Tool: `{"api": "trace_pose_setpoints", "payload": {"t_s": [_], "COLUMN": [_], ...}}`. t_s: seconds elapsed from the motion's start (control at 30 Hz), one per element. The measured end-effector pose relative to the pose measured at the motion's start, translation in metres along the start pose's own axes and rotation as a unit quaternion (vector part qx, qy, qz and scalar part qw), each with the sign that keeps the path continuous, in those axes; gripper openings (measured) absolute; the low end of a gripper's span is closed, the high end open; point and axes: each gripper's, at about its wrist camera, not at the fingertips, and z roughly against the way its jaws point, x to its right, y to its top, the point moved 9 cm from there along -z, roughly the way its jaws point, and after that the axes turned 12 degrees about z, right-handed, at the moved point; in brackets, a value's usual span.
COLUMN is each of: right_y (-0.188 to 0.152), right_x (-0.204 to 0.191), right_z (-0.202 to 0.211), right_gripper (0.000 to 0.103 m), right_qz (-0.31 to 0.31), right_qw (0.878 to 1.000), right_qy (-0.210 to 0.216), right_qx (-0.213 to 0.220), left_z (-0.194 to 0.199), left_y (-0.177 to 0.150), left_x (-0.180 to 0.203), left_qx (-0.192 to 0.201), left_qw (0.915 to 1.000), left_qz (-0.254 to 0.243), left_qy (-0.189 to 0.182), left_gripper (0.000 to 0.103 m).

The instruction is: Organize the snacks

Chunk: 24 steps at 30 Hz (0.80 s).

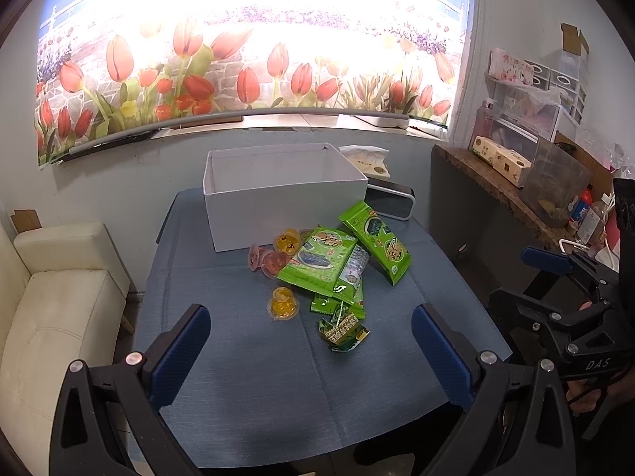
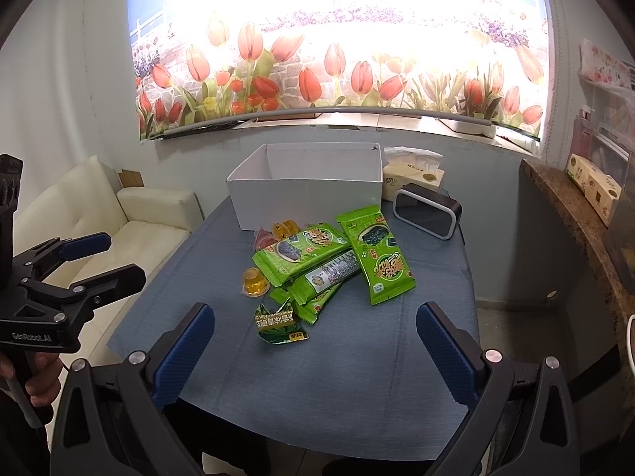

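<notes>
A pile of snacks lies mid-table: green seaweed packets, another green packet, a small crumpled green packet, a yellow jelly cup, and red and orange jelly cups. An open white box stands behind them. My left gripper is open and empty, near the table's front. My right gripper is open and empty, also short of the pile. Each gripper shows in the other's view, the right and the left.
The table has a blue cloth. A tissue pack and a black clock stand right of the box. A cream sofa is left; a cluttered counter is right.
</notes>
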Motion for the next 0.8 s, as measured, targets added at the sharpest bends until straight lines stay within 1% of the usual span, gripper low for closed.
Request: {"api": "trace_pose_setpoints", "payload": {"t_s": [0.53, 0.67, 0.8], "right_y": [-0.002, 0.000, -0.004], "right_x": [0.001, 0.018, 0.037], "right_z": [-0.006, -0.027, -0.078], "right_gripper": [0.103, 0.103, 0.103], "right_qz": [0.008, 0.014, 0.056], "right_qw": [1.000, 1.000, 0.998], "right_qy": [0.007, 0.007, 0.019], "right_qx": [-0.001, 0.007, -0.024], "left_z": [-0.001, -0.001, -0.005], "left_y": [-0.001, -0.002, -0.006], "left_x": [0.000, -0.002, -0.006], "left_qx": [-0.001, -0.002, -0.007], "left_qw": [1.0000, 1.0000, 1.0000], "left_qz": [-0.002, 0.000, 0.002], "left_qy": [0.003, 0.001, 0.006], "left_gripper": [0.103, 0.103, 0.103]}}
